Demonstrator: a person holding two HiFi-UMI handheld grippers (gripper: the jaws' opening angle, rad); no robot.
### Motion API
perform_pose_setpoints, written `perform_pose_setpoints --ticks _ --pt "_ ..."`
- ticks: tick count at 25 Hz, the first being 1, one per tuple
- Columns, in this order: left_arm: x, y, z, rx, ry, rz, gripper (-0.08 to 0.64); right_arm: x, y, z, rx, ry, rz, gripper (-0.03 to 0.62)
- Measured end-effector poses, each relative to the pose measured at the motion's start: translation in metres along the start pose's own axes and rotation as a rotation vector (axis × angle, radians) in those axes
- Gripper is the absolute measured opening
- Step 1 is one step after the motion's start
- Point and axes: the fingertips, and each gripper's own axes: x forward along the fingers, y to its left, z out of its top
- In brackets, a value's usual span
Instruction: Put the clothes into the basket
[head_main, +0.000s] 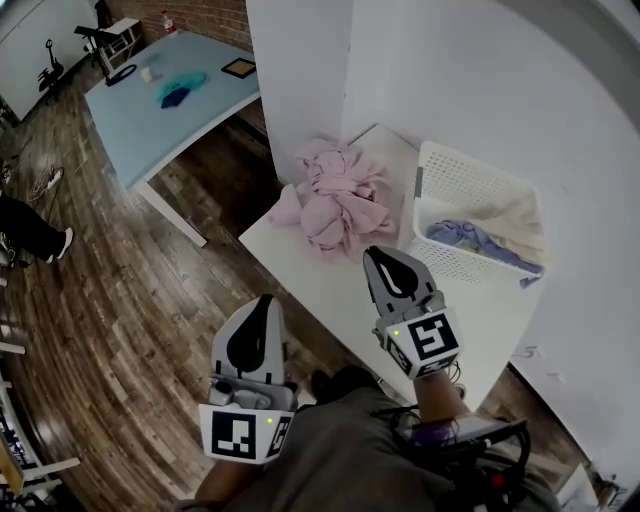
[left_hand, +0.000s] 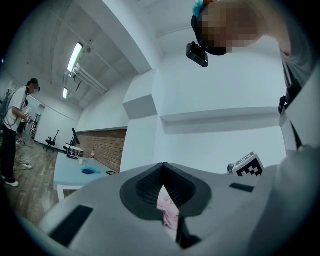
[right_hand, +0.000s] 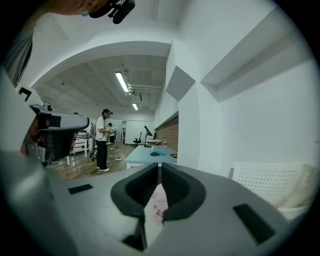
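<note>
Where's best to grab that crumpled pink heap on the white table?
Probably a raised fold on top of the pink heap, coming from above on the near side: its crumpled ridges stand up to pinch, and the basket crowds its right.

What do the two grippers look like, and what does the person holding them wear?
Both the left gripper and the right gripper have light grey, tapering jaws with black ribbed insets. Behind each sits a white cube with black square markers and a small green light. The person wears a grey top.

Bright ceiling tubes (left_hand: 75, 54), fisheye warp, dark corners
</note>
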Motion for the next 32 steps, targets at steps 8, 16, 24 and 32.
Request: perform_pose_setpoints --ticks 8,16,24,32 --pt "-0.001 0.035 -0.005 0.006 0.008 0.049 0.008 0.04 0.002 0.004 0.0 -0.006 -0.008 0.038" --pt "0.051 0.063 -0.025 -0.007 0.032 0.028 0.008 0.08 -0.029 -0.021 0.021 0.043 -0.051 0.078" --pt "0.133 0.106 -0.063 -0.019 0.152 -0.041 0.008 0.154 -0.058 -0.072 0.124 0.159 -0.113 0.347" --pt "0.187 0.128 -0.122 -0.054 0.266 -0.096 0.008 0.191 -0.073 -0.154 0.214 0.345 -0.111 0.489"
